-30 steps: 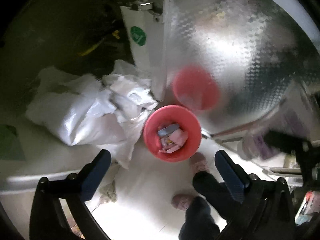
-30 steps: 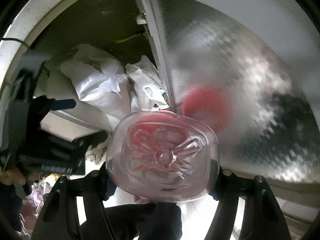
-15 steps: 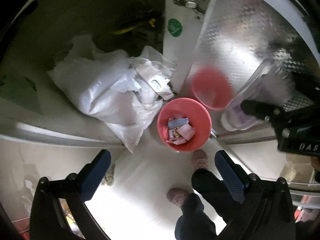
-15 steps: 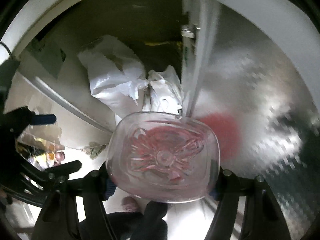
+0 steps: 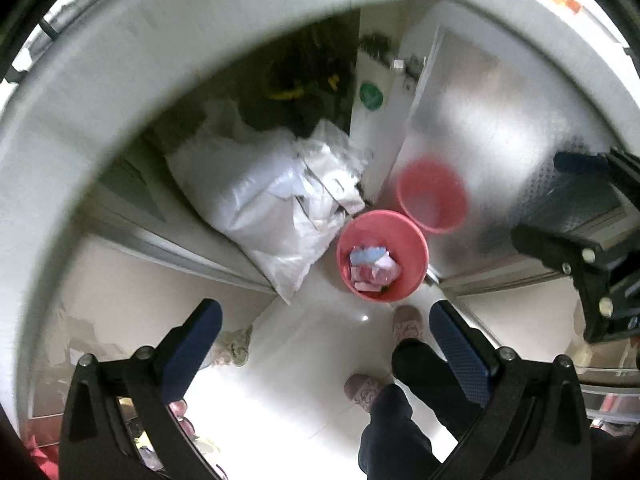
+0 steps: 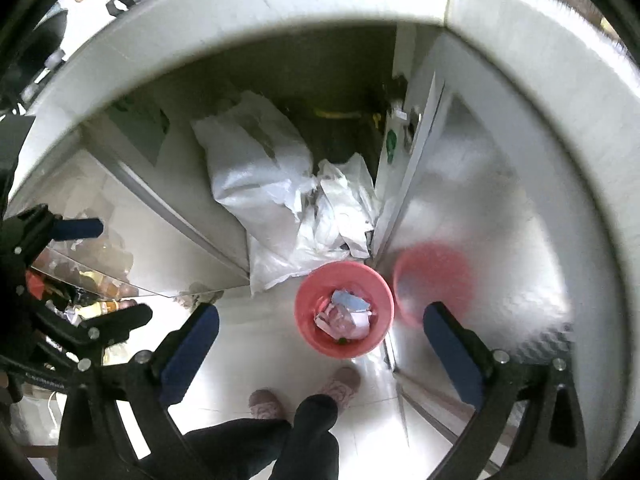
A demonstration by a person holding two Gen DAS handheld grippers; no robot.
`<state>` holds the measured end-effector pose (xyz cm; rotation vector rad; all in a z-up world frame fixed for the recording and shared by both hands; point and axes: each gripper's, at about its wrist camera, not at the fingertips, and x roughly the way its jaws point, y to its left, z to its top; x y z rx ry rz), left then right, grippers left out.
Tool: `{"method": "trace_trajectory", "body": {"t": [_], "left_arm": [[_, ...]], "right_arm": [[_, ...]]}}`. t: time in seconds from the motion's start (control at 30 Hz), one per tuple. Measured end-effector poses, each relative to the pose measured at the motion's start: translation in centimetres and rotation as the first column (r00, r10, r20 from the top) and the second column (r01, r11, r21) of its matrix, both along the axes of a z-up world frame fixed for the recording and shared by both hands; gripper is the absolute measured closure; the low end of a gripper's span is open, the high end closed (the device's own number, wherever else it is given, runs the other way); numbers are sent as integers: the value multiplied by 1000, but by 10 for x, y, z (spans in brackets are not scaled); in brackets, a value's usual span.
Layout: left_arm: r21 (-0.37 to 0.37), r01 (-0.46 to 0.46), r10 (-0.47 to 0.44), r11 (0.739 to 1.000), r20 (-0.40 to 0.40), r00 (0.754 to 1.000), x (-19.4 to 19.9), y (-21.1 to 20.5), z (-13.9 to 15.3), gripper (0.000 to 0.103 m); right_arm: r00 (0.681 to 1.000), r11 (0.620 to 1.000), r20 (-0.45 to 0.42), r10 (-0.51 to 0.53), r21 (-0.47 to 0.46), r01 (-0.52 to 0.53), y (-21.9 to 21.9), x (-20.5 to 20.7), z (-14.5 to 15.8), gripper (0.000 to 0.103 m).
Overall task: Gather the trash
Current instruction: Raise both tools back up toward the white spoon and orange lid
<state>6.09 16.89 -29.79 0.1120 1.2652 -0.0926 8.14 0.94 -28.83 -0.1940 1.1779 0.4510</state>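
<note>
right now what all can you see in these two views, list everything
bin: 1, pink, on the floor by the open cabinet door
trash: several pieces, white, pink and blue, inside the bin
white bags: 2 or more, crumpled, in the open cabinet behind the bin
cabinet door: 1, shiny silver, open, with a pink reflection of the bin on it
green sticker: 1, round, on the cabinet's white edge
slippers: 2, pinkish, on the person's feet
left gripper: 1, black with blue pads, open, empty
right gripper: 1, black with blue pads, open, empty
</note>
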Motion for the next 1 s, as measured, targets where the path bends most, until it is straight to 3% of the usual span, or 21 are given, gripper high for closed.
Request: {"method": "trace_trajectory", "body": {"t": [0.3,0.53,0.7,1.0], "left_arm": [[-29,9,-5,1000,149,989,-4,-1,124,0],[-40,49,-35,998,284,958,0,-4,212,0],[-18,92,-80,996,360,930,7,-12,254,0],[8,193,-179,981,425,888,13,-41,291,0]], "right_arm": [[993,1000,115,-17,6,17,-1,-19,107,1],[975,997,211,-74,45,66,-10,-21,191,1],[958,991,258,-127,66,114,-19,-23,228,1],[927,979,316,-202,85,184,-36,-32,261,1]]}}
